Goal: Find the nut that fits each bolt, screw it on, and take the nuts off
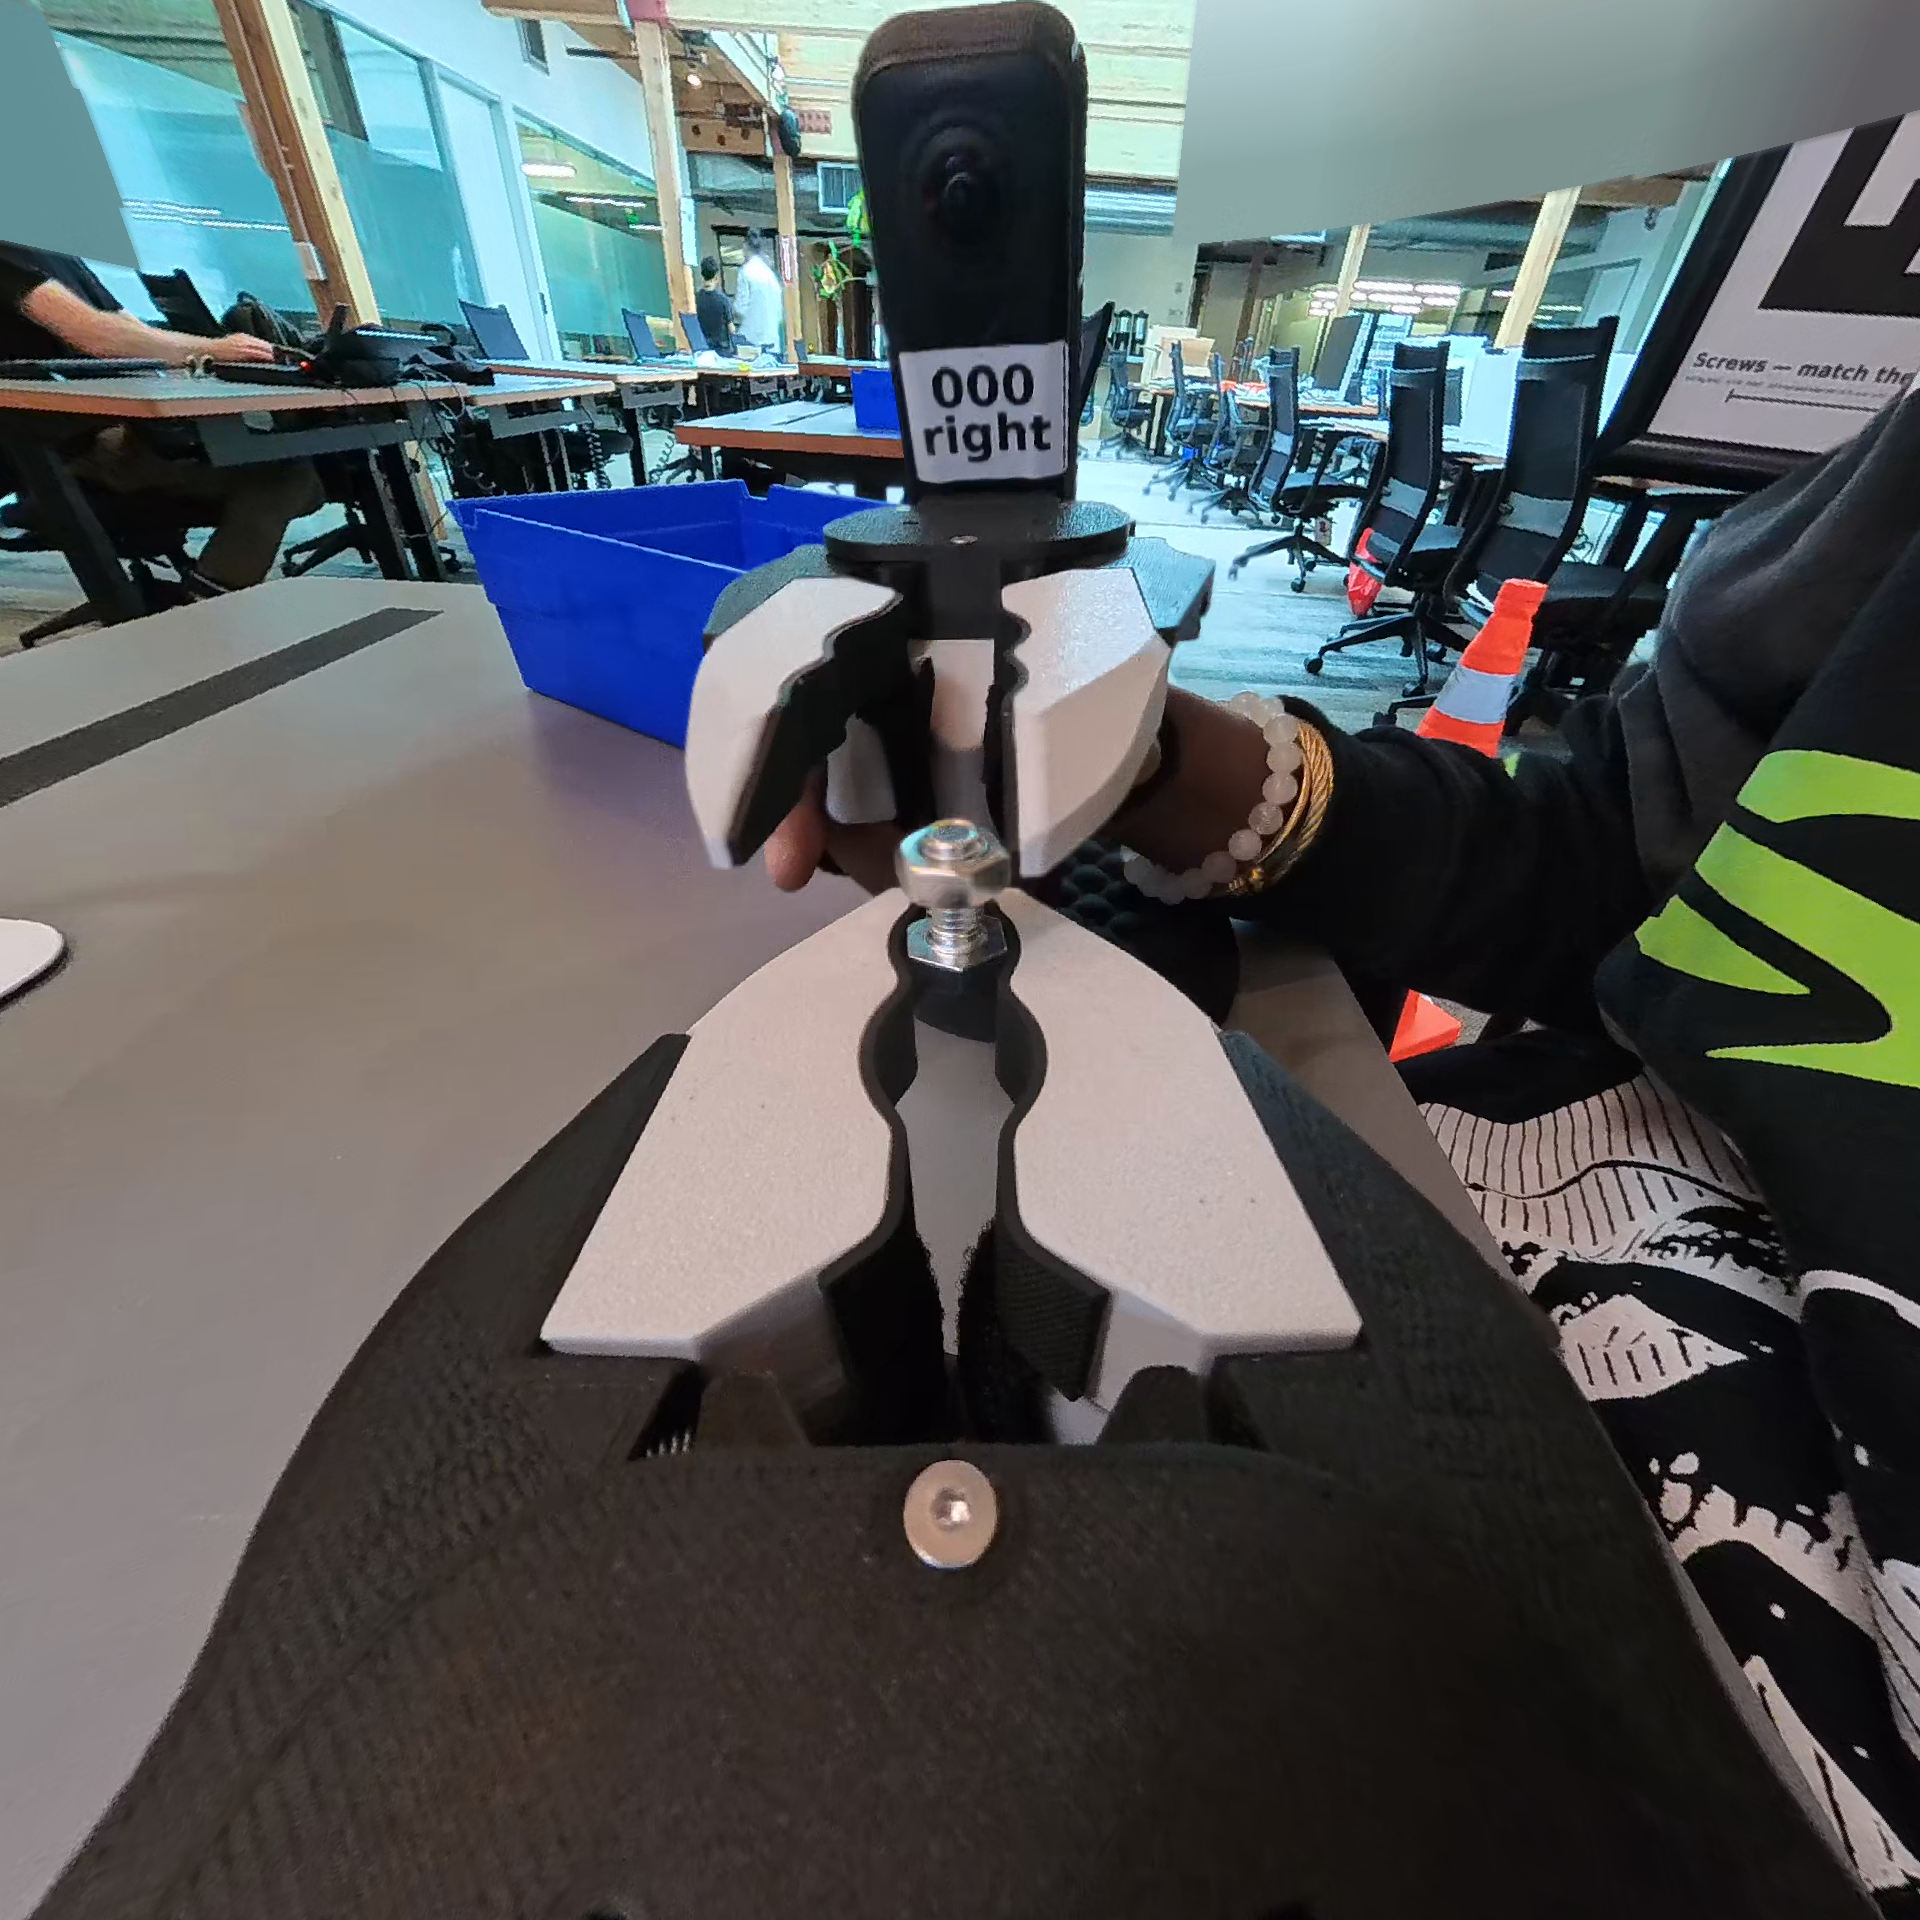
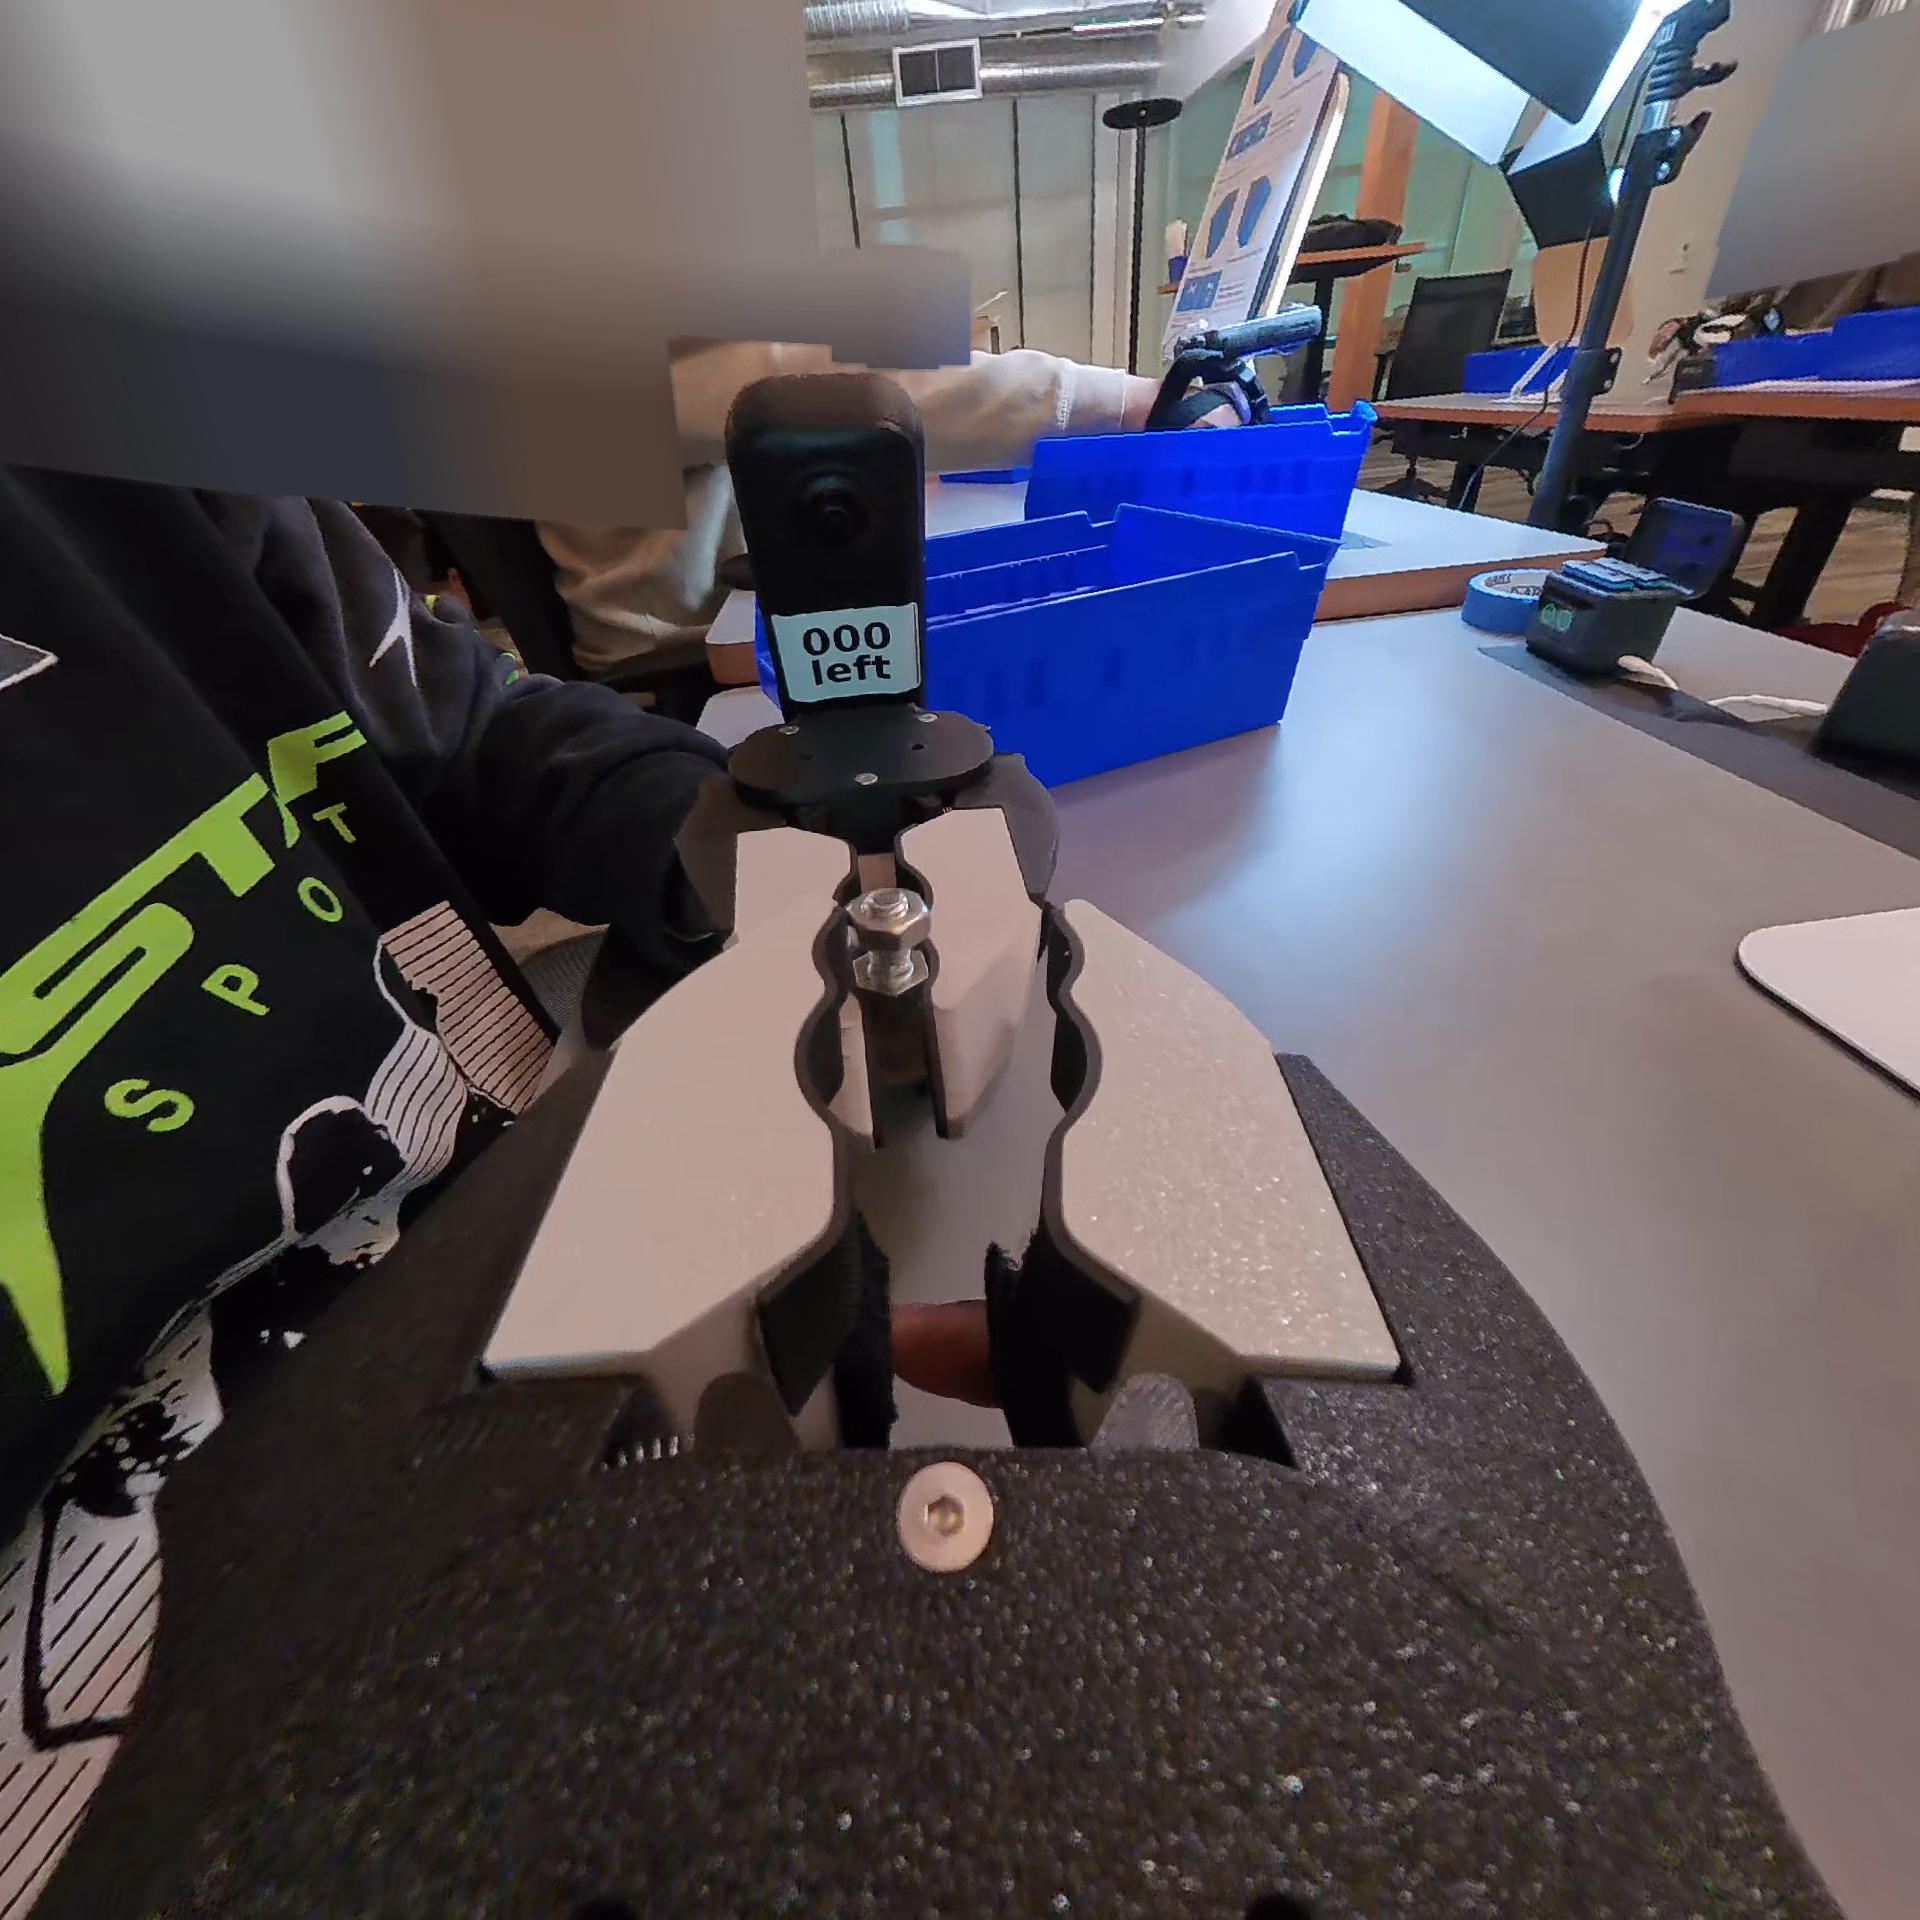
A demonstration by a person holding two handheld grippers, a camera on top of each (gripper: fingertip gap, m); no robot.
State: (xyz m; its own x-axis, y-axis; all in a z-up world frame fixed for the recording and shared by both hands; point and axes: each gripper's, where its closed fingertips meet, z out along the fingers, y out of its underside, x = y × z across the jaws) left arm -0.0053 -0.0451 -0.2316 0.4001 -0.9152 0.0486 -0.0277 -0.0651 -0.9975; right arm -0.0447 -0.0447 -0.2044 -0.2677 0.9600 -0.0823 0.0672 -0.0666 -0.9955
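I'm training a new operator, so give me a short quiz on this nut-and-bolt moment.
1. True or false: the left tool is shut on the bolt.
2. What colour is the bin behind the tools? A red, B blue, C green.
3. Fill in: the nut on the bolt's end sits between the open fingers of the ___ tool.
Key: 1 true; 2 B; 3 right tool.
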